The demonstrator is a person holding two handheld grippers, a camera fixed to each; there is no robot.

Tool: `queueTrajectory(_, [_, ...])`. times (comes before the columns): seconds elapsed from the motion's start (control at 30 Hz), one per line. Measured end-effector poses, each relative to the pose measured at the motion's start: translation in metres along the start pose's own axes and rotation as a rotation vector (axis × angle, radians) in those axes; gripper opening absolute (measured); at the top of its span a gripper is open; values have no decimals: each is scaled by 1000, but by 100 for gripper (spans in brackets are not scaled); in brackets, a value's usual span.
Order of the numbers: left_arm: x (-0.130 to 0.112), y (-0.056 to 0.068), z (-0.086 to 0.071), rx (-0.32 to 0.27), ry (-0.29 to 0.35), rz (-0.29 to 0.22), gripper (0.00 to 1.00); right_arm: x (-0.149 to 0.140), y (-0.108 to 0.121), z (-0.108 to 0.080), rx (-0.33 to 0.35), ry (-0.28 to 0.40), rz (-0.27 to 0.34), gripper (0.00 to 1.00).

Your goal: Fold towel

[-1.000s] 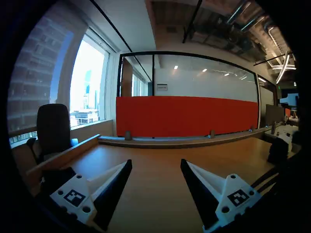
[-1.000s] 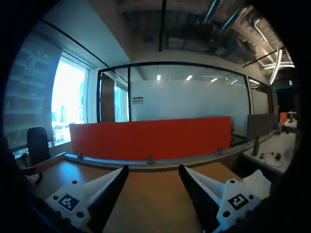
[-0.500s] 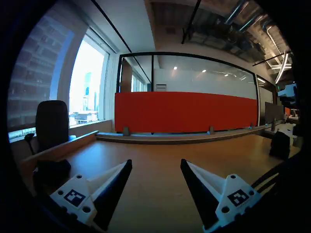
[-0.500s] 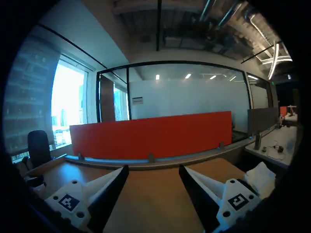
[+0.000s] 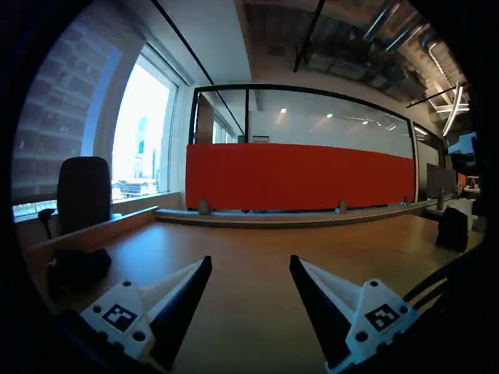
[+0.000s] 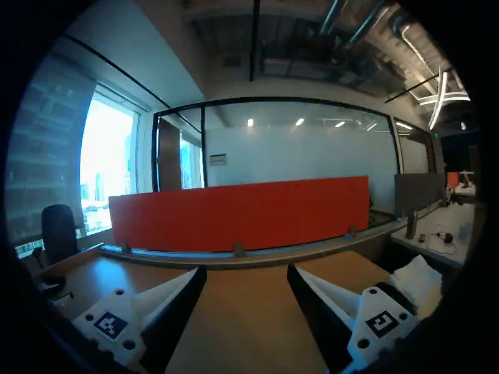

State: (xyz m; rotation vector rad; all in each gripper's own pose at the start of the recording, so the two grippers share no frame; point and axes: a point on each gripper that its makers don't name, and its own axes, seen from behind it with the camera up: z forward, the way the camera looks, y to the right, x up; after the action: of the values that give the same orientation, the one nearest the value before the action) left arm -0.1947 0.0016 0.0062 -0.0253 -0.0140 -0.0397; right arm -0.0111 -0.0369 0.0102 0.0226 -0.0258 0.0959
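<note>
towel (image 6: 419, 282) — beside gaping right gripper (image 6: 246, 268)

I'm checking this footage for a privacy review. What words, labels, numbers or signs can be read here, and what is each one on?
Small white sign on the glass wall: too small and blurred to read.
Square markers on the left gripper and the right gripper: black-and-white patterns, no letters or numbers.
No readable text anywhere else.
</note>
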Motion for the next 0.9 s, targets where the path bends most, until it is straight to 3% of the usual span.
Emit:
queueTrajectory(0.6, [-2, 1, -2, 1, 17, 26, 93, -5, 2, -1, -2, 6, 1, 100])
queueTrajectory(0.9, [-2, 2, -2, 1, 17, 28, 93, -6, 12, -1, -17, 27, -44, 100])
